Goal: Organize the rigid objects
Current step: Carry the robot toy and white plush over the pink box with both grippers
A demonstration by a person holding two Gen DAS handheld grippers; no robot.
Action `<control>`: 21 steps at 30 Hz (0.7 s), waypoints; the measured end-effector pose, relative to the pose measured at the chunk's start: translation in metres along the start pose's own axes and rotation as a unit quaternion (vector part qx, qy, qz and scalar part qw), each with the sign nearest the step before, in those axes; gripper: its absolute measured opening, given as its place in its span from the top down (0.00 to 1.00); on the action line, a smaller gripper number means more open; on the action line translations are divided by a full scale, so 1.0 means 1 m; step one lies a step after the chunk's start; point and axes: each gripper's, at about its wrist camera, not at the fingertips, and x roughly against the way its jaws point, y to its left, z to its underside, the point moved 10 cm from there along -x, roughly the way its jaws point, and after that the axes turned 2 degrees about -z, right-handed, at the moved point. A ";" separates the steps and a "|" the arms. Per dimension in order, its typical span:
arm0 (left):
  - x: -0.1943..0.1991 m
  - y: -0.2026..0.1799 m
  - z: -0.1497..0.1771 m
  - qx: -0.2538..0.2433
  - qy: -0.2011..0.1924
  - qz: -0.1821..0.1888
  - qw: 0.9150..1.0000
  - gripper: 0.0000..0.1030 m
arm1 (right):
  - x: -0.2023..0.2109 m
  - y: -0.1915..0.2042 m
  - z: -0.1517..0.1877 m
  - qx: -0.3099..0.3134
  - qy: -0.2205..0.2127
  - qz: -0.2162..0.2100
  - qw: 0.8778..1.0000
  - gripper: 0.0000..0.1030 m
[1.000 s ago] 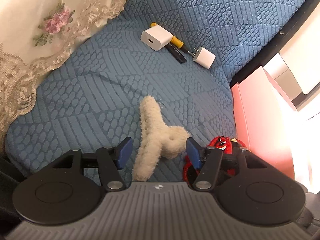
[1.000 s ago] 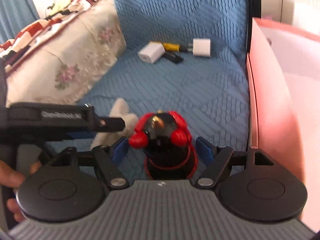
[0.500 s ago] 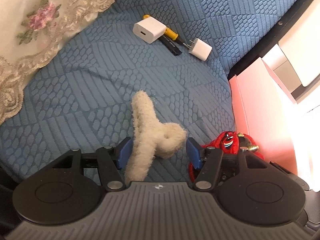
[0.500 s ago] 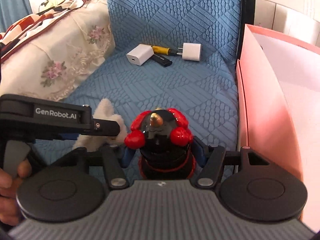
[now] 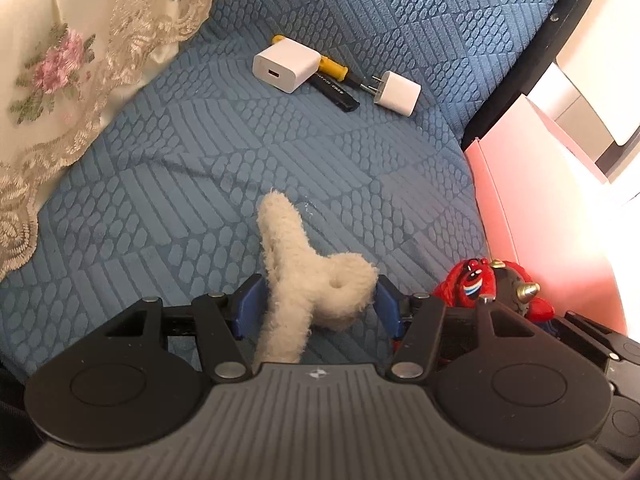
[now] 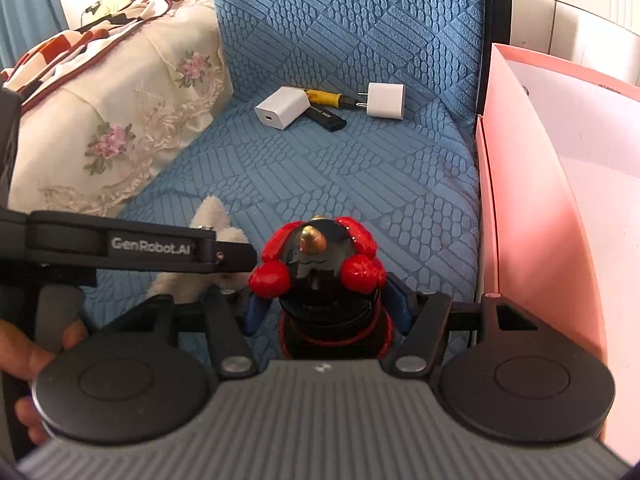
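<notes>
A fluffy cream hair claw clip [image 5: 304, 276] sits between the blue pads of my left gripper [image 5: 316, 304], which is shut on it just above the blue sofa seat [image 5: 192, 184]. The clip also shows in the right wrist view [image 6: 212, 216]. My right gripper [image 6: 326, 306] is shut on a red and black toy figure [image 6: 320, 264] with a gold spike, which also shows in the left wrist view [image 5: 488, 284]. At the back of the seat lie a large white charger [image 5: 286, 64], a small white plug [image 5: 396, 88], a yellow screwdriver [image 5: 336, 70] and a black stick [image 5: 332, 88].
A pink open box [image 6: 560, 200] stands against the seat's right edge. A cream lace-trimmed floral cushion [image 6: 108, 132] lies on the left. The sofa back [image 6: 348, 24] rises behind the chargers. A hand [image 6: 24, 356] holds the left gripper's handle.
Both grippers have closed further on their objects. The left pads now press the clip's sides, and the right pads press the toy. Both have lifted and drawn back slightly.
</notes>
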 end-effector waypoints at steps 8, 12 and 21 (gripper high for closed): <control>0.006 0.000 -0.002 0.005 -0.010 0.012 1.000 0.47 | 0.008 -0.001 -0.005 -0.007 -0.010 0.004 1.000 0.39; 0.016 0.001 0.000 0.011 -0.013 0.022 1.000 0.47 | 0.016 0.003 -0.011 0.004 -0.020 0.004 1.000 0.39; 0.062 -0.008 -0.011 0.016 -0.042 0.053 0.998 0.47 | 0.046 0.003 -0.021 0.007 -0.029 0.003 1.000 0.39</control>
